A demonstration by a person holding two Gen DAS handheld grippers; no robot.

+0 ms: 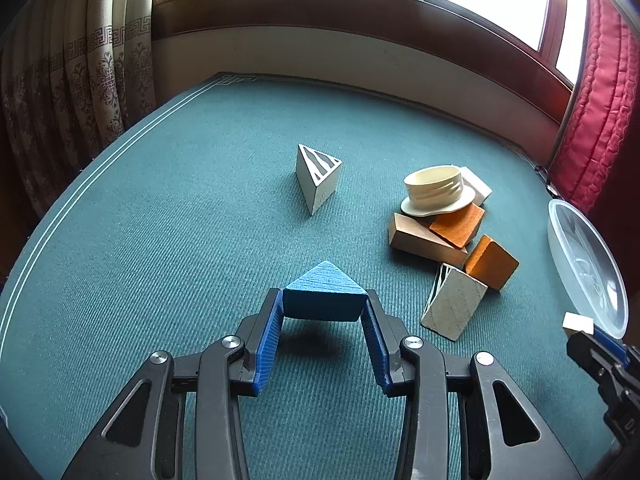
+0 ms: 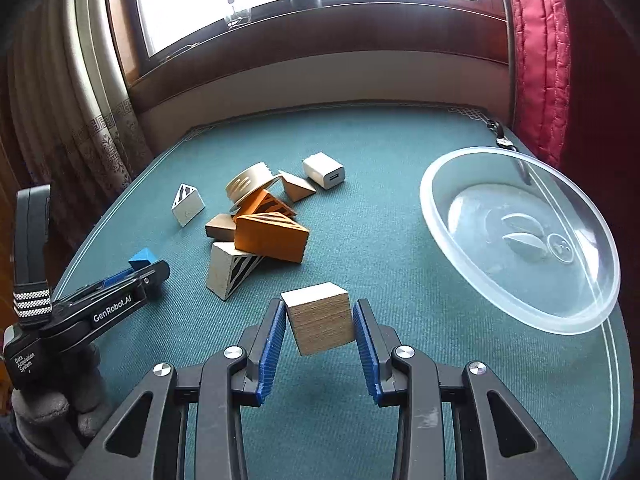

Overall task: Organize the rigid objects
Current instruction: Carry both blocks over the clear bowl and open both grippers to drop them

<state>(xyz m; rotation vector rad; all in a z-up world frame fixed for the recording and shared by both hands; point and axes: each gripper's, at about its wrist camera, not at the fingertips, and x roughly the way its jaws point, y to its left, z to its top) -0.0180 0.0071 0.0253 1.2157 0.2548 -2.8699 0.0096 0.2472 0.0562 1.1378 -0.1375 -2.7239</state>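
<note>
Teal ribbed tablecloth with thin white border lines. Solid blue triangular wooden block between blue ribbed gripper pads. White wedge block, far, black-and-white striped top face. Two orange wedges, black stripes on top. Pale natural-wood cube. Clear frosted plastic bowl, right. Cream ridged lid.

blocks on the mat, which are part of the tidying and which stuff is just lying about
Job:
blue wedge, in left claw
wood cube, in right claw
block pile
clear bowl

Lying about:
curtain
glass on sill
</note>
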